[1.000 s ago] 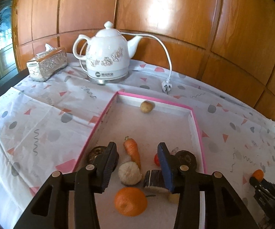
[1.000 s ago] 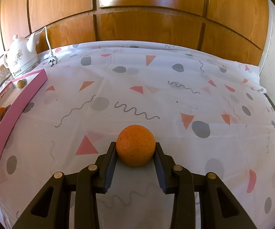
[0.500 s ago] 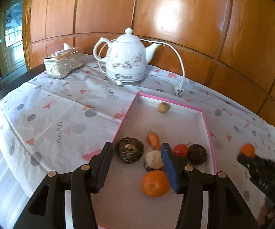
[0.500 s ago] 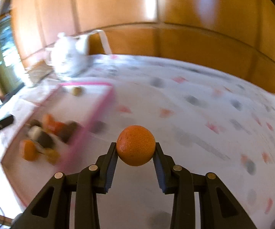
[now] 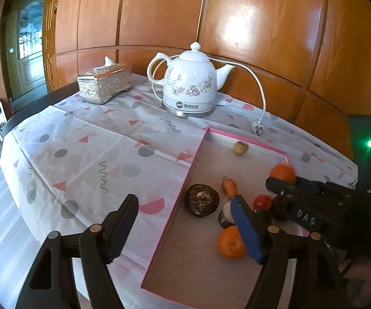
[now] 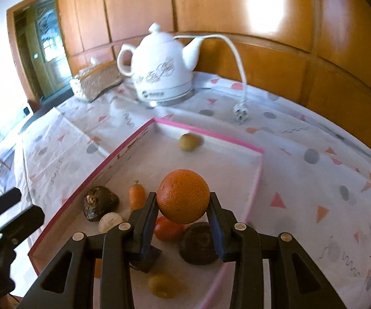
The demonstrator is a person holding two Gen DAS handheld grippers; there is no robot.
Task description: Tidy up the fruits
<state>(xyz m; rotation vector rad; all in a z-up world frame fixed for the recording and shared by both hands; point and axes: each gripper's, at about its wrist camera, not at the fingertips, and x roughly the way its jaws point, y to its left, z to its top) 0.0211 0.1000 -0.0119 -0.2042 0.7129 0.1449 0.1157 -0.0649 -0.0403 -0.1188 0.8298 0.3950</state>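
Orange [image 6: 182,196] newly above pink-rimmed tray [image 6: 206,131], clamped in right gripper [image 6: 182,216]; left gripper [image 5: 182,226] apart.

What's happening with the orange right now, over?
Right gripper shut on orange, held above pink-rimmed tray. Left gripper open, empty. Tomato and a dark round fruit right underneath.

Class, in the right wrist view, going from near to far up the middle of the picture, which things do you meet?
Orange held in the right tongs → small yellowish fruit near the tray's far wall → white kettle → wood-panelled wall.
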